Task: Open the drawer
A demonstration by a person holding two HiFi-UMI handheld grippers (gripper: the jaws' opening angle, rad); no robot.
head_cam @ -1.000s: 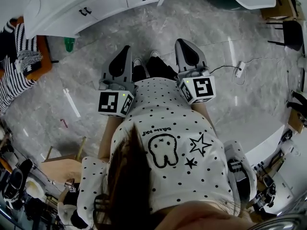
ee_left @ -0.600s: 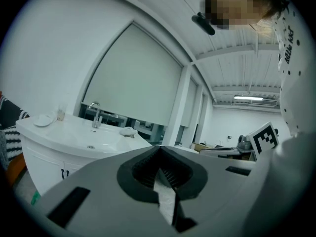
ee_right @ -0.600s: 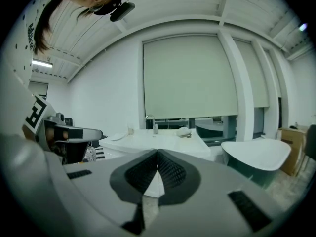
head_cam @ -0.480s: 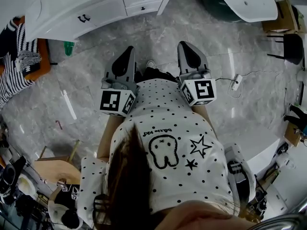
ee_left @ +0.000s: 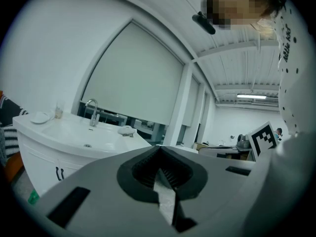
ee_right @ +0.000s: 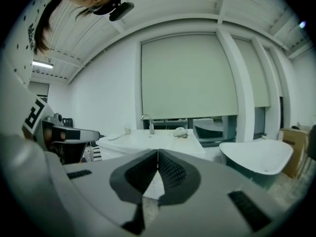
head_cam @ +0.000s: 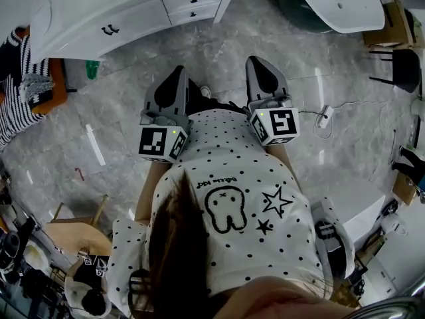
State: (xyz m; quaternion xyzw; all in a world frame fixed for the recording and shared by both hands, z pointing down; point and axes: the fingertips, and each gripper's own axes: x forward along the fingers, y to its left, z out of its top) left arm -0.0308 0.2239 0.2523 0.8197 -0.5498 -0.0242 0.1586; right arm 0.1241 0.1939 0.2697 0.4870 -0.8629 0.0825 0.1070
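A white vanity cabinet (head_cam: 99,8) stands at the top left of the head view, across the marble floor. Its two small drawers (head_cam: 192,0) with black knobs sit to the right of a door with black handles (head_cam: 106,30). My left gripper (head_cam: 177,73) and right gripper (head_cam: 255,63) are held side by side at waist height, pointing toward the cabinet and well short of it. In the left gripper view the jaws (ee_left: 159,150) are shut on nothing, with the vanity's basin (ee_left: 74,132) beyond. My right gripper's jaws (ee_right: 157,152) are also shut and empty.
A striped cloth lies on an orange seat (head_cam: 23,78) at the left, with a green bottle (head_cam: 93,65) beside the cabinet. A white bathtub (head_cam: 339,2) stands top right, near a black chair (head_cam: 402,45). A power strip with cable (head_cam: 325,115) lies on the floor.
The cabinet has drawn nearer in the head view as the person walks toward it. Both grippers keep their pose in front of the body, still shut.
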